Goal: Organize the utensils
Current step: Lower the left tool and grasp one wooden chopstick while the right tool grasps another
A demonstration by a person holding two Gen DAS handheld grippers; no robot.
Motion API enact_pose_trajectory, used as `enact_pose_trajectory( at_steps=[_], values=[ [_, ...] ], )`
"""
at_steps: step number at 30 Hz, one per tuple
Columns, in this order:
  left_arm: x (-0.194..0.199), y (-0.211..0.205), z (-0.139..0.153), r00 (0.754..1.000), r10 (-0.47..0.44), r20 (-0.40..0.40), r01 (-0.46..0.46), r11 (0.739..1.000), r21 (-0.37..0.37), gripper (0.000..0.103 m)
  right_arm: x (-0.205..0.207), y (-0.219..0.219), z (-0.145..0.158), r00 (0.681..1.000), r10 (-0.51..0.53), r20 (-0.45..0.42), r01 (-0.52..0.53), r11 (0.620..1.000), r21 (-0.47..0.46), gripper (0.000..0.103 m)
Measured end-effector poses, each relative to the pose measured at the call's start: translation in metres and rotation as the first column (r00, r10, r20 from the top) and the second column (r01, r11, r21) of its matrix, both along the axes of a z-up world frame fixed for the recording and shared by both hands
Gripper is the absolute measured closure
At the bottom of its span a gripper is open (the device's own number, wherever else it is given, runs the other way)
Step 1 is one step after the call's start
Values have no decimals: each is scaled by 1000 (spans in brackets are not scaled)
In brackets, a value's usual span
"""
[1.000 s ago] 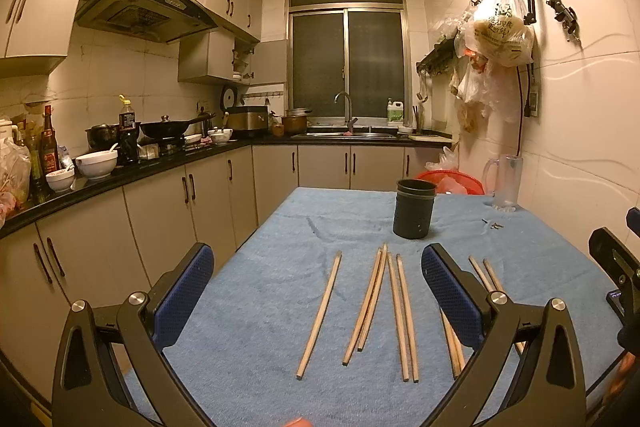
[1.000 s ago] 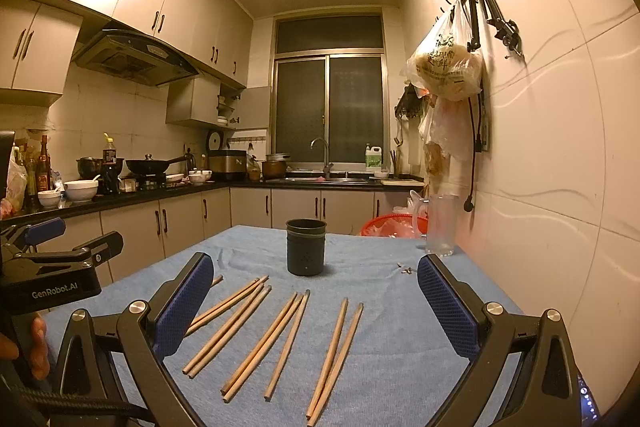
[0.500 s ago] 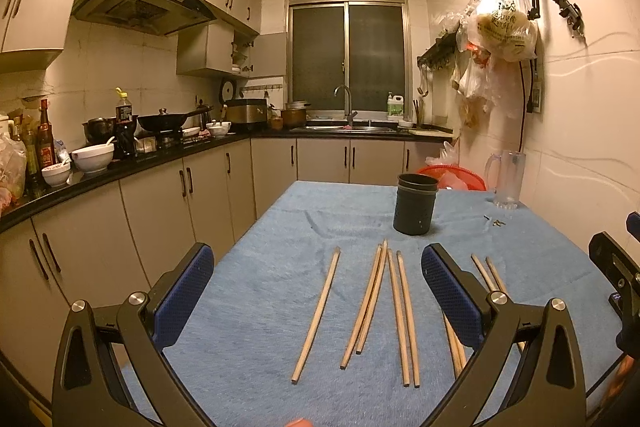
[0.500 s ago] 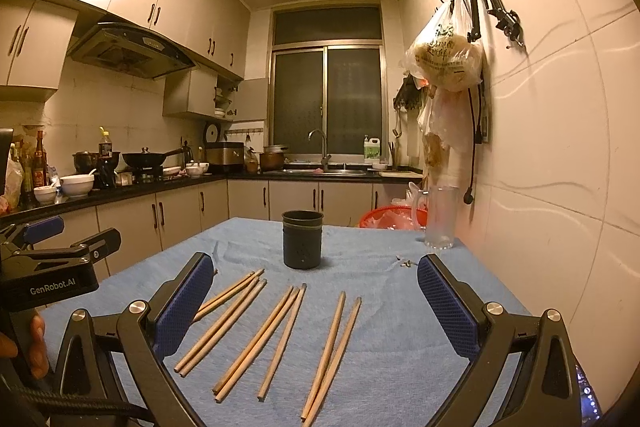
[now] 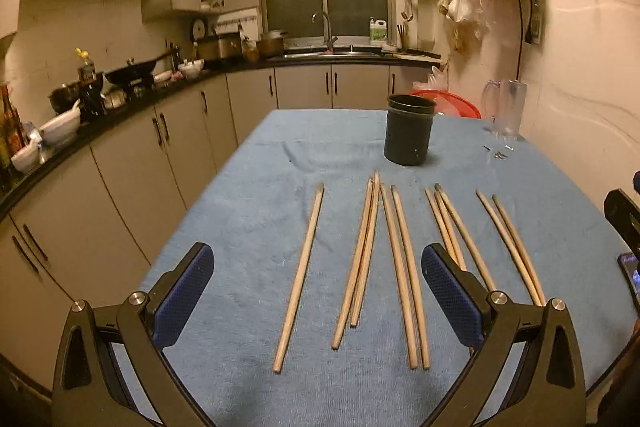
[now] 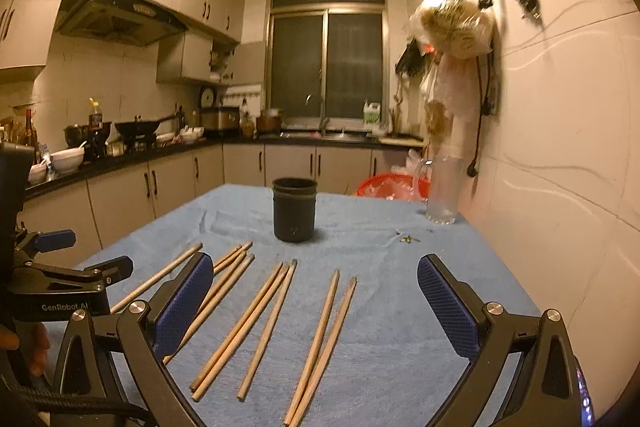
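Observation:
Several wooden chopsticks (image 5: pixel 404 267) lie lengthwise in loose pairs on a blue cloth-covered table (image 5: pixel 256 211); the right wrist view shows the same chopsticks (image 6: pixel 320 339). Behind them stands a dark round utensil holder (image 5: pixel 408 135), upright and seemingly empty, also seen as the holder (image 6: pixel 294 209). My left gripper (image 5: pixel 316 295) hovers open above the near ends of the left and middle sticks. My right gripper (image 6: pixel 316 307) hangs open over the right-hand sticks. Neither holds anything.
A clear glass jug (image 5: pixel 506 109) stands at the back right by the wall, with small metal bits (image 5: pixel 498 153) near it. A red basin (image 6: pixel 386 187) sits behind the table. Cabinets and a cluttered counter (image 5: pixel 80 107) run along the left.
Both grippers have tilted down and moved closer to the table. The chopsticks now lie further up in both views. Nothing on the table has moved.

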State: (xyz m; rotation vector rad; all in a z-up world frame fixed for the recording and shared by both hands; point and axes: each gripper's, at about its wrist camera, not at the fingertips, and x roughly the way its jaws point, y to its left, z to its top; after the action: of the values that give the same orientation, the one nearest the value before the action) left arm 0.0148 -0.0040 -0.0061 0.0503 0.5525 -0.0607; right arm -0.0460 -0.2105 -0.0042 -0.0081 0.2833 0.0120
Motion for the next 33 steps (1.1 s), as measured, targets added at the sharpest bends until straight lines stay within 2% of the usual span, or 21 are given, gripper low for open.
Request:
enact_pose_trajectory(
  at_steps=[5, 7, 10, 11, 13, 15, 16, 18, 19, 21, 24, 26, 29, 33],
  values=[
    [28, 18, 8, 998, 60, -17, -61, 997, -39, 0, 44, -31, 16, 992, 20, -124, -14, 999, 46, 0],
    [42, 25, 12, 997, 72, -35, -74, 995, -64, 0, 68, -49, 21, 980, 24, -197, -8, 996, 83, 0],
    [66, 34, 13, 994, 47, -102, -61, 990, -131, 0, 105, -73, 21, 950, 22, -312, 24, 989, 144, 0],
    [76, 35, 12, 991, 40, -127, -55, 991, -120, 0, 117, -79, 19, 936, 33, -351, 30, 985, 171, 0],
    [89, 30, 10, 989, 40, -141, -47, 997, -52, 0, 137, -87, 14, 908, 53, -415, 37, 978, 205, 8],
    [102, 29, 9, 987, 39, -153, -42, 999, -13, 0, 154, -90, 5, 876, 92, -474, 29, 970, 241, 27],
    [111, 27, 7, 982, 39, -187, -39, 999, 1, 0, 162, -91, -2, 853, 116, -508, 25, 964, 263, 31],
    [133, 23, -1, 965, 9, -263, -10, 1000, -2, 0, 178, -93, -19, 804, 164, -572, 34, 947, 320, 43],
    [139, 23, -3, 960, 2, -281, -3, 1000, -5, 0, 183, -94, -26, 784, 177, -594, 45, 940, 339, 45],
    [155, 21, -8, 949, -5, -316, 4, 1000, -6, 0, 194, -98, -39, 741, 193, -643, 77, 927, 367, 57],
    [171, 17, -13, 938, -26, -347, 22, 1000, -16, 2, 209, -100, -48, 710, 202, -674, 88, 925, 371, 60],
    [184, 15, -18, 921, -42, -386, 34, 999, -27, 4, 217, -100, -51, 687, 217, -693, 90, 922, 377, 63],
    [200, 16, -25, 885, -74, -459, 45, 996, -75, 17, 233, -99, -60, 633, 236, -738, 104, 918, 382, 75],
    [217, 20, -30, 854, -95, -511, 37, 992, -123, 34, 247, -98, -70, 595, 217, -774, 119, 929, 352, 82]
  ],
)
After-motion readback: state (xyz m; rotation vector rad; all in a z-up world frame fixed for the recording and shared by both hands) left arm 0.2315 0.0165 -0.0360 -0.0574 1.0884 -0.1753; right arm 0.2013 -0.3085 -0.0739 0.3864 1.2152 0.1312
